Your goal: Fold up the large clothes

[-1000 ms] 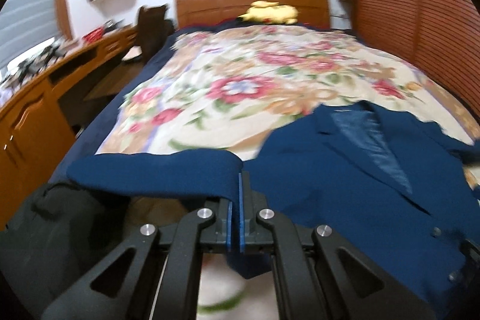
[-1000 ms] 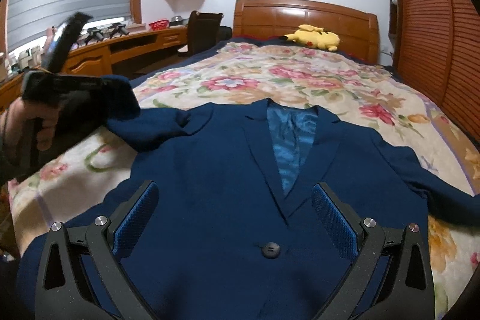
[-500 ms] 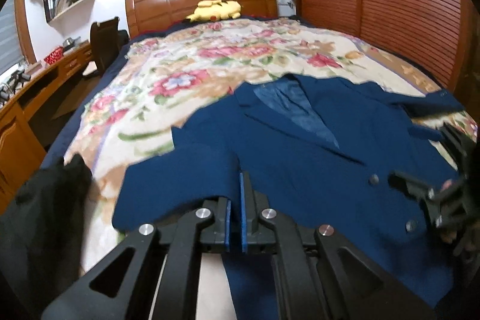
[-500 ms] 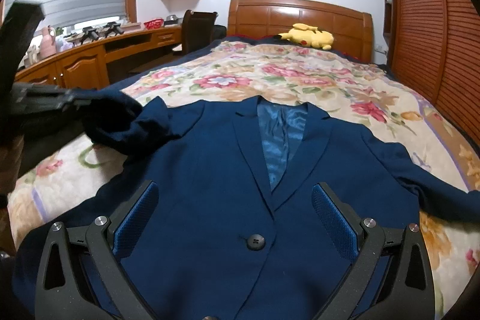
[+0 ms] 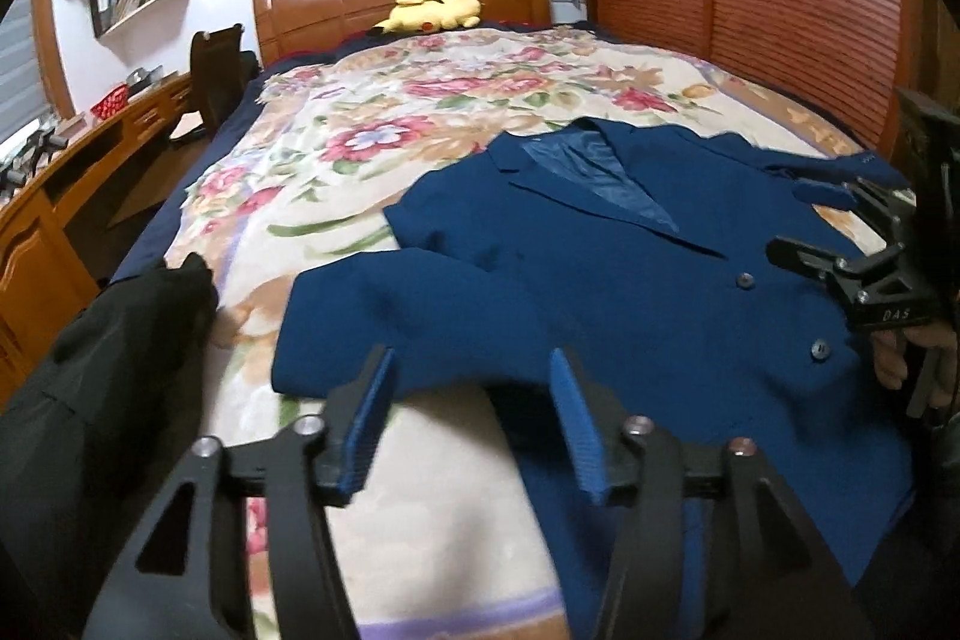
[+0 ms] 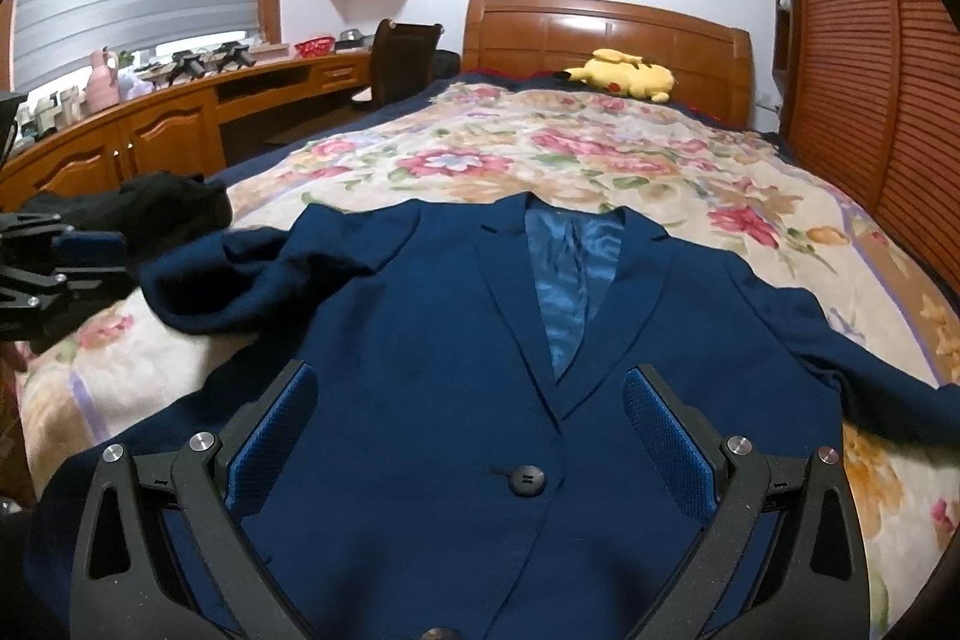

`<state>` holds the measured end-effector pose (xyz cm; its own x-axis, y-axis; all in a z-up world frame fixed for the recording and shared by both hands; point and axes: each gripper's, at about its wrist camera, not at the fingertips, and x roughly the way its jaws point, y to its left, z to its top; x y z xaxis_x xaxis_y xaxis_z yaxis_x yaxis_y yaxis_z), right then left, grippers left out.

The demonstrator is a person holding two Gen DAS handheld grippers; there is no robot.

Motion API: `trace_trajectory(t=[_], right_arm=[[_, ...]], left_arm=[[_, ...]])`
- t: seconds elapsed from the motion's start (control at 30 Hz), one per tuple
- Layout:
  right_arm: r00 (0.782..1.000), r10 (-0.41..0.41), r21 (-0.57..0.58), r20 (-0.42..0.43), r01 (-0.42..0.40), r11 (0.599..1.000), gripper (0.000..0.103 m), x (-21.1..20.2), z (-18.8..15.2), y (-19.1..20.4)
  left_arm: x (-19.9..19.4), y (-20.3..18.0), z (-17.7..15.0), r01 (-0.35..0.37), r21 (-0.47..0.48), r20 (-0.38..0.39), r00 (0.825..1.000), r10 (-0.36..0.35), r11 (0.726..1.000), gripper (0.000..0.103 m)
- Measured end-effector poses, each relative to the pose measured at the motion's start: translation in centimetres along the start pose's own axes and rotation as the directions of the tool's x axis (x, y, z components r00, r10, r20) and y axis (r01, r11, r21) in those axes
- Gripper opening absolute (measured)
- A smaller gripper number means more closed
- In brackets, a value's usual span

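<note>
A navy blue blazer [image 6: 456, 340] lies face up on the floral bed, lapels open over a shiny blue lining; it also shows in the left wrist view [image 5: 600, 292]. Its left sleeve [image 5: 408, 328] lies bunched across the bedspread beside the body. My left gripper [image 5: 471, 406] is open and empty just in front of that sleeve. My right gripper [image 6: 471, 436] is open and empty, hovering over the blazer's front above the upper button [image 6: 526, 479]. The right gripper also shows at the right edge of the left wrist view [image 5: 840, 226].
A black garment [image 5: 114, 358] lies on the bed's left front corner. A yellow plush toy [image 6: 624, 75] rests by the wooden headboard [image 6: 606, 34]. A wooden desk [image 6: 156, 124] and chair [image 6: 402, 58] stand left; slatted wardrobe doors [image 6: 870, 58] stand right.
My left gripper has swung right with the sleeve, then opened and let it drop onto the bed. The right gripper stayed open over the blazer front.
</note>
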<state>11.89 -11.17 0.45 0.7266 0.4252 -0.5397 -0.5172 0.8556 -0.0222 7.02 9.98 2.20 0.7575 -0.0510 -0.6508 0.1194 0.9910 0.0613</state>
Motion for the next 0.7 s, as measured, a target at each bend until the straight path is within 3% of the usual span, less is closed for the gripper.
trace_trajectory(t=[0.13,0.37,0.7], right_arm=[[1.0,0.006,-0.012,-0.004,-0.006,1.0,0.103,0.1,0.0,0.6],[0.999,0.038,-0.037,-0.014,-0.038,0.999,0.103,0.2,0.1,1.9],[0.997,0.076,-0.077,-0.022,-0.077,0.994,0.103,0.3,-0.2,3.4]], left_arm=[[0.9,2.0,0.0,-0.03,-0.046,-0.008,1.0,0.03,0.998,0.055],[6.5,5.6,0.0,-0.085,-0.111,-0.082,0.994,0.076,0.99,0.055],[13.1,11.4,-1.1,-0.209,-0.187,-0.209,0.963,0.169,0.96,0.055]])
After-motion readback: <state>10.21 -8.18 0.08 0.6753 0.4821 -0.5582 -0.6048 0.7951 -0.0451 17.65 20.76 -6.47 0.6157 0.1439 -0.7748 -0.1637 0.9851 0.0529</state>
